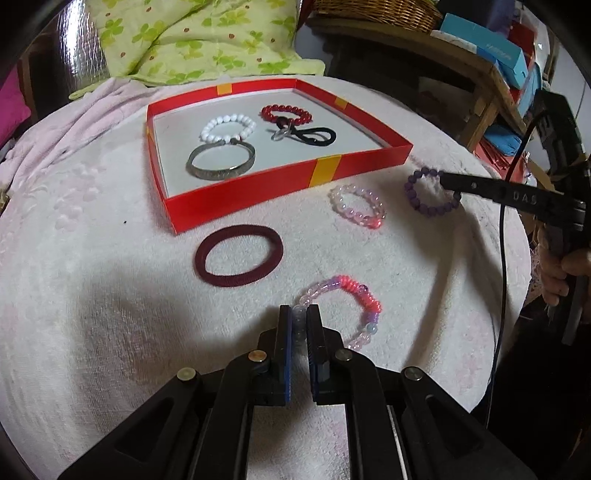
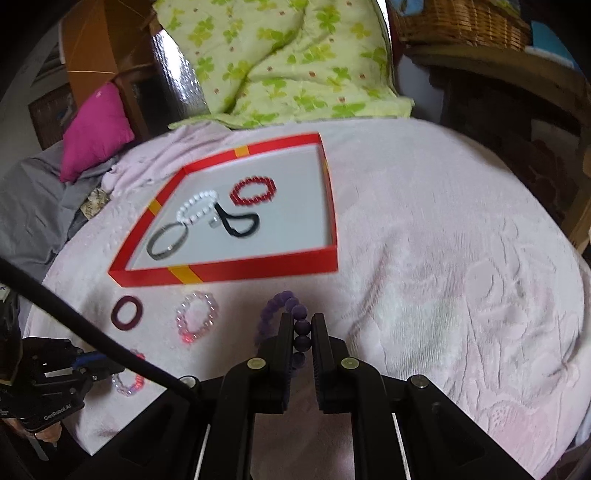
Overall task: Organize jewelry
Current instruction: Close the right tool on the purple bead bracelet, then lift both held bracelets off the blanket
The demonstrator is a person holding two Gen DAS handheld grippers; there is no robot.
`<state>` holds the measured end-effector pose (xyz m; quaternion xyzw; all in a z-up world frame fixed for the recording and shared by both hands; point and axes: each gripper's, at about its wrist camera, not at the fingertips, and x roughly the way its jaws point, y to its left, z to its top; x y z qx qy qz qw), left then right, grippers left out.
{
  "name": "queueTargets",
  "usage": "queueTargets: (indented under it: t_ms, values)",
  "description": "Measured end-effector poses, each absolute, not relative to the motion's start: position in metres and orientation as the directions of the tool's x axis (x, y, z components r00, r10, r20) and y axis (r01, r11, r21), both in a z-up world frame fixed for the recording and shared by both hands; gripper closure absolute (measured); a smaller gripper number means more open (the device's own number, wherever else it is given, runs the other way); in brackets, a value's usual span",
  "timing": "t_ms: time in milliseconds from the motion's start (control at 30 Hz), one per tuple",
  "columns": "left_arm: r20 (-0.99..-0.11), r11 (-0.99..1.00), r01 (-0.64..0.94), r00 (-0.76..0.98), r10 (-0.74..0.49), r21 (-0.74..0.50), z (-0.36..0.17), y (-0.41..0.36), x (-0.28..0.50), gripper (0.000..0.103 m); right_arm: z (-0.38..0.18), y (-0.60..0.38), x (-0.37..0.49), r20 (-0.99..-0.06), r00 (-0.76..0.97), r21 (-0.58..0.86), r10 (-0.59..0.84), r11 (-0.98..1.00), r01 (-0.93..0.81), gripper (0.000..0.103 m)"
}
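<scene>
A red tray (image 1: 236,201) (image 2: 258,267) on the pink towel holds a white bead bracelet (image 1: 228,127), a red bead bracelet (image 1: 286,112), a silver bangle (image 1: 221,161) and a black hair tie (image 1: 314,136). My left gripper (image 1: 300,314) is shut on a pink and clear bead bracelet (image 1: 352,295). My right gripper (image 2: 300,320) (image 1: 448,182) is shut on a purple bead bracelet (image 2: 284,302) (image 1: 424,206). A maroon hair tie (image 1: 239,255) (image 2: 127,312) and a pale pink bead bracelet (image 1: 357,206) (image 2: 195,316) lie on the towel in front of the tray.
A green patterned quilt (image 1: 192,40) lies behind the tray. A wooden shelf (image 1: 480,74) with boxes and a wicker basket (image 1: 373,13) stands at the back right. A magenta cushion (image 2: 98,127) lies at the left.
</scene>
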<state>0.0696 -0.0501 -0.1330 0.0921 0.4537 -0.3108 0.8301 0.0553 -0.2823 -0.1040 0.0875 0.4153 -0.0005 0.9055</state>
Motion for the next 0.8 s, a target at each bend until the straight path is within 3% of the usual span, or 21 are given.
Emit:
queueTargets:
  t_ms: [167,233,333,367,400,800]
  values:
    - [-0.809,0.769,0.631,0.396,-0.434,-0.104,-0.135,-0.056,0.064,0.079,-0.108,-0.287,0.052,-0.762,0.641,0.184,0.089,0.979,0.082,0.093]
    - [-0.808,0.763,0.642,0.410,-0.423,-0.074,-0.135,-0.060,0.061,0.078,-0.111,-0.289,0.052,-0.769,0.632,0.193,0.096,0.977,0.087,0.093]
    - [-0.804,0.762,0.643,0.411,-0.430,-0.079,-0.136,-0.059,0.063,0.082,-0.112,-0.290,0.052,-0.773,0.628,0.193,0.094,0.977,0.092,0.093]
    - [-0.803,0.764,0.640,0.414,-0.429,-0.078,-0.136,-0.059,0.063,0.093,-0.111,-0.289,0.052,-0.772,0.629,0.194,0.094,0.977,0.092,0.093]
    - [-0.803,0.767,0.638,0.417,-0.426,-0.076,-0.136,-0.059,0.064,0.095,-0.110,-0.290,0.051,-0.769,0.631,0.198,0.097,0.976,0.092,0.093]
    - [-0.701,0.778,0.619,0.508,-0.501,-0.107,-0.096,-0.039,0.058,0.095,-0.091,-0.289,0.044,-0.689,0.710,0.275,0.148,0.959,0.066,0.093]
